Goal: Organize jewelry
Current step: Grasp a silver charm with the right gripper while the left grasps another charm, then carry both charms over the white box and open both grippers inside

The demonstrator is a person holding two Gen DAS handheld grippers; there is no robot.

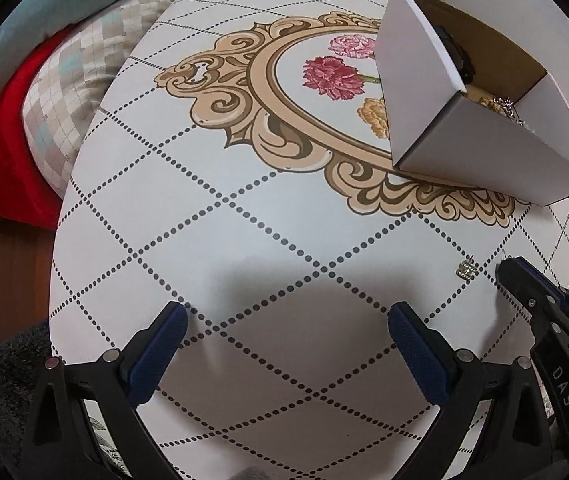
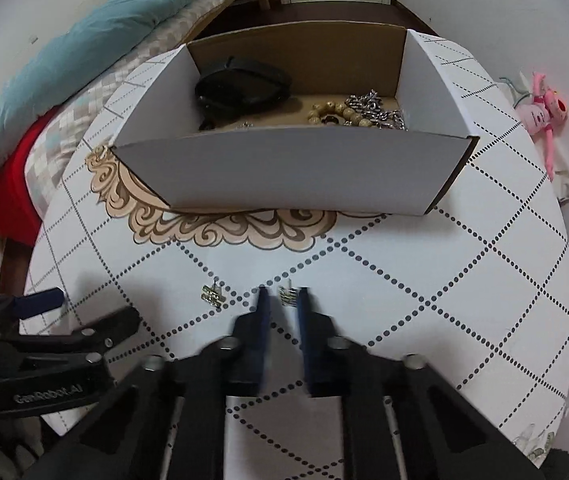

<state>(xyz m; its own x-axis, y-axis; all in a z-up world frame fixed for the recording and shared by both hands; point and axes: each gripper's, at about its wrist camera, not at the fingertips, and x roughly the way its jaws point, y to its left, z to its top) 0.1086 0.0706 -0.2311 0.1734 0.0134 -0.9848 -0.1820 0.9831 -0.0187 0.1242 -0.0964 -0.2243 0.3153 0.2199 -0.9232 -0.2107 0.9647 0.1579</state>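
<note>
Two small gold earrings lie on the white patterned table (image 2: 464, 280). One earring (image 2: 287, 295) sits between the fingertips of my right gripper (image 2: 283, 300), whose jaws are narrowed around it with small gaps on either side. The other earring (image 2: 212, 295) lies just left of it, also in the left wrist view (image 1: 467, 270). My left gripper (image 1: 288, 320) is wide open and empty over the table's near part. A white cardboard box (image 2: 296, 168) behind the earrings holds a black pouch (image 2: 240, 84), a beaded bracelet (image 2: 330, 114) and a silver chain (image 2: 372, 108).
A bed with teal and checked bedding (image 2: 96, 36) and a red cloth (image 1: 0, 160) lies left of the table. A pink plush toy (image 2: 544, 108) hangs at the right wall. The box (image 1: 480, 160) stands at the far right in the left wrist view.
</note>
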